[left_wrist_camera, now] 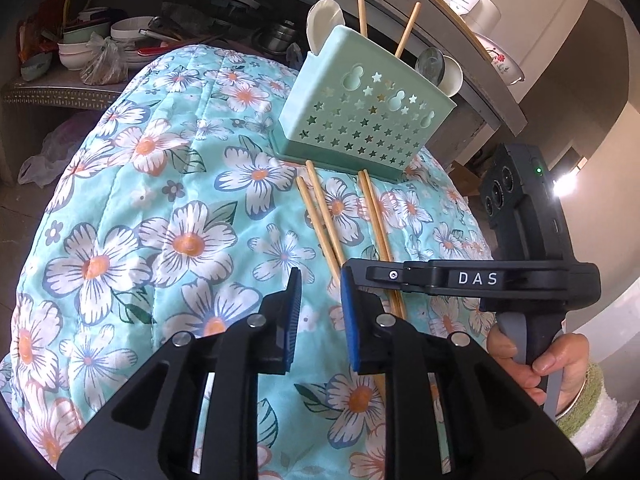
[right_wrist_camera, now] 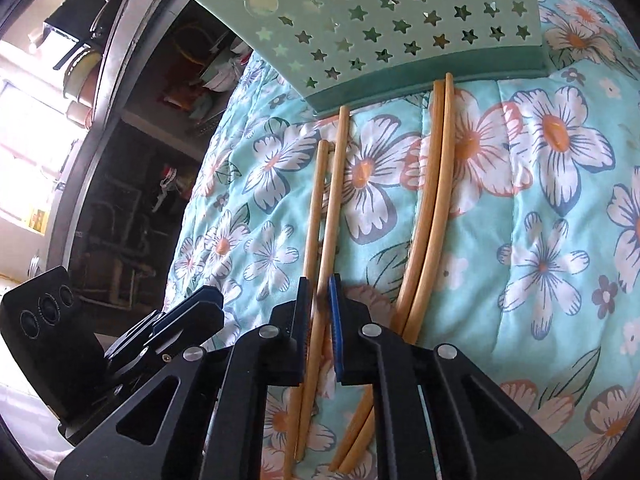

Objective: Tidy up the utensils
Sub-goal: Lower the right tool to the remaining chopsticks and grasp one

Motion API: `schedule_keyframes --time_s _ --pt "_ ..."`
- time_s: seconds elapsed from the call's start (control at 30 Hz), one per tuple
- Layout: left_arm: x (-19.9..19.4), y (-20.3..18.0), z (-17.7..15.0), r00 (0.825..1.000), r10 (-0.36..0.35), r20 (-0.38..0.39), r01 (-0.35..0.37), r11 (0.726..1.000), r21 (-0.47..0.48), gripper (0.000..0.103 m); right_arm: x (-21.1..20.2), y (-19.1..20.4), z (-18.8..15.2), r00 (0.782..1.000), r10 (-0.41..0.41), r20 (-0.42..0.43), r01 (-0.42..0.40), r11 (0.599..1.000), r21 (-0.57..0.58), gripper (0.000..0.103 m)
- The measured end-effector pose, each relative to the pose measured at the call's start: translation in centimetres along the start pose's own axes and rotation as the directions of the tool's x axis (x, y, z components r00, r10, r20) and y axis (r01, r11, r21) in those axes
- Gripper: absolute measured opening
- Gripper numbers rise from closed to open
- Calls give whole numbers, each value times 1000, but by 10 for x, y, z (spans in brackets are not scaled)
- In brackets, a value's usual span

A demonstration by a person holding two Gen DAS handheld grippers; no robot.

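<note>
A mint green utensil holder [left_wrist_camera: 360, 116] with star holes stands on the floral quilt [left_wrist_camera: 160, 220], holding two chopsticks [left_wrist_camera: 406, 30] and spoons [left_wrist_camera: 322, 24]. Two pairs of wooden chopsticks lie in front of it, a left pair [right_wrist_camera: 324, 208] and a right pair [right_wrist_camera: 432, 208]. My right gripper [right_wrist_camera: 319, 304] is low over the quilt, its jaws narrowly apart around the left pair. It also shows in the left wrist view [left_wrist_camera: 460, 278]. My left gripper [left_wrist_camera: 320, 300] is open and empty above the quilt, left of the chopsticks [left_wrist_camera: 324, 216].
A grey shelf [left_wrist_camera: 60, 92] behind the quilt holds bowls [left_wrist_camera: 128, 32], pots and bags. A counter edge [left_wrist_camera: 480, 92] with a white cooker [left_wrist_camera: 472, 8] and a flowered bowl [left_wrist_camera: 504, 60] runs behind the holder. The holder's base [right_wrist_camera: 420, 80] fills the top of the right wrist view.
</note>
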State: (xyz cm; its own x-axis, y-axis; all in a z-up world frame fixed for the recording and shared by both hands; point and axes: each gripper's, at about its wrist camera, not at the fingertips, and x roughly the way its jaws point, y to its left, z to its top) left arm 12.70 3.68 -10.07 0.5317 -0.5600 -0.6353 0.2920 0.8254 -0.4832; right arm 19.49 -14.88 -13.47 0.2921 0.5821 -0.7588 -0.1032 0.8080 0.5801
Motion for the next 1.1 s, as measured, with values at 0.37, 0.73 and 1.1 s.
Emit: schedule_keyframes --time_s 0.37,0.73,1.1 --pt "6 1 -1 999 -34 -26 33 999 -35 19 3 -7 -1 999 37 -2 -37 999 25 8" --pt "20 -5 -5 993 -87 -84 82 995 -63 19 -13 -30 -7 998 58 19 -59 996 69 7" --pt "52 -19 -8 986 -11 -166 7 1000 -20 19 -19 -43 -15 996 90 27 -92 992 88 7"
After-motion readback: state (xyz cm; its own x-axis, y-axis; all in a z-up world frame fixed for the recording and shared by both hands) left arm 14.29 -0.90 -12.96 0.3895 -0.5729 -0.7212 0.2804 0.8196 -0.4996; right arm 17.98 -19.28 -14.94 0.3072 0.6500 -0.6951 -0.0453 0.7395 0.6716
